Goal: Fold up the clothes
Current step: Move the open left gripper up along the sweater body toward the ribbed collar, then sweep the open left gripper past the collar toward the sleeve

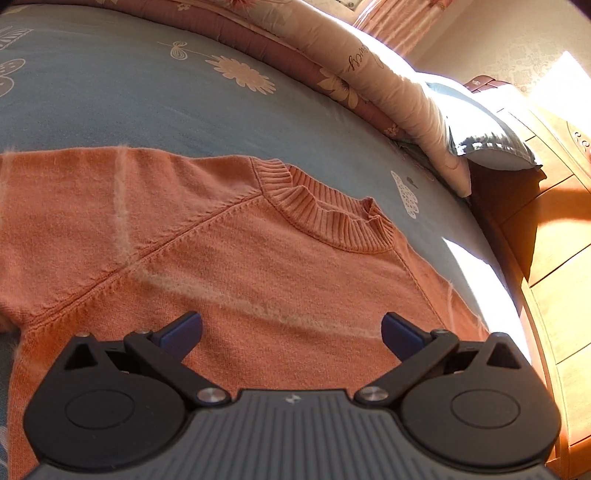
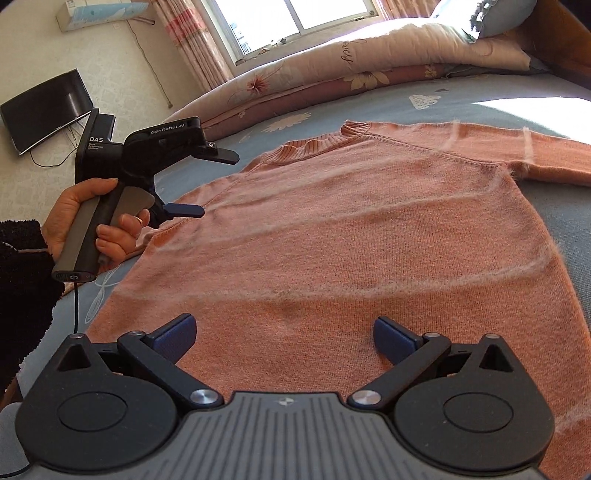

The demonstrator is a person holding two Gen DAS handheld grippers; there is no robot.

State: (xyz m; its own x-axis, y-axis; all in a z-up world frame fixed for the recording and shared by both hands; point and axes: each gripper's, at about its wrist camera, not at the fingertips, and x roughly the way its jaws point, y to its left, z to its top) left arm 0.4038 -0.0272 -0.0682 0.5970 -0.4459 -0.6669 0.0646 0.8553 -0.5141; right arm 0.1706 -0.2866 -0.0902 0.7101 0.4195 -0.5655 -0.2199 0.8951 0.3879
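An orange knit sweater [image 1: 229, 258] with pale fuzzy stripes lies flat, front up, on the blue flowered bed sheet [image 1: 110, 99]. Its ribbed collar [image 1: 325, 214] points to the pillows. My left gripper [image 1: 291, 332] is open and empty, just above the sweater's chest below the collar. In the right wrist view the sweater [image 2: 351, 240] fills the middle, one sleeve [image 2: 546, 158] stretched out to the right. My right gripper [image 2: 284, 334] is open and empty above the sweater's lower body. The left gripper [image 2: 216, 182] also shows there, hand-held over the sweater's left shoulder.
A rolled floral quilt [image 1: 369, 74] and a blue-grey pillow [image 1: 487, 136] lie along the bed's far side. A wooden headboard and cabinet [image 1: 554, 229] stand at the right. A wall television [image 2: 48, 110] and a window [image 2: 295, 22] show in the right wrist view.
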